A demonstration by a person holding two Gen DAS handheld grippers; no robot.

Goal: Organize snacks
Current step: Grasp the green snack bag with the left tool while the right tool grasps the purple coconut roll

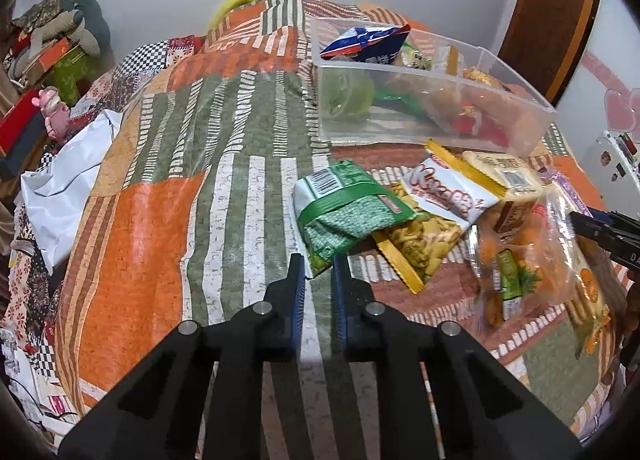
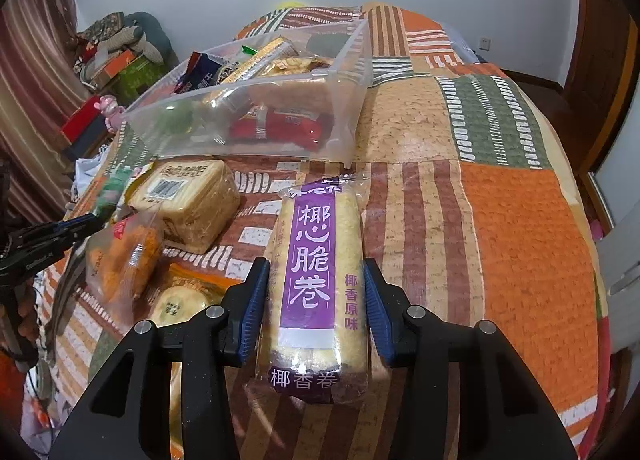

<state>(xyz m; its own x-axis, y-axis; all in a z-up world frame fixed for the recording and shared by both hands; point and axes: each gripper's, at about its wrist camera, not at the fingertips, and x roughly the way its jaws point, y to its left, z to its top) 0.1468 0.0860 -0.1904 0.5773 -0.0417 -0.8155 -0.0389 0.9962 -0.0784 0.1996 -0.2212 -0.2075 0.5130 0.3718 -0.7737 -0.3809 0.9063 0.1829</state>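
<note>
On the patchwork quilt, my left gripper [image 1: 319, 266] is shut on the near corner of a green snack packet [image 1: 344, 212], which lies on a white-and-yellow cracker packet [image 1: 444, 196]. My right gripper [image 2: 316, 280] is shut on a long purple-labelled coconut roll packet [image 2: 316, 228], one pad against each side. Behind both stands a clear plastic bin [image 1: 400, 128] [image 2: 352, 60] holding several snacks. A beige bread packet [image 2: 188, 196] and a clear bag of orange snacks [image 2: 120, 260] lie between the two grippers. The left gripper's tip [image 2: 80, 224] shows at the left edge of the right wrist view.
A packet of round biscuits [image 2: 180, 300] lies just left of my right gripper. A white plastic bag [image 1: 60, 188], a pink toy [image 1: 54, 112] and stacked boxes [image 1: 24, 124] crowd the left side of the bed. A wooden door frame [image 1: 560, 20] stands at the right.
</note>
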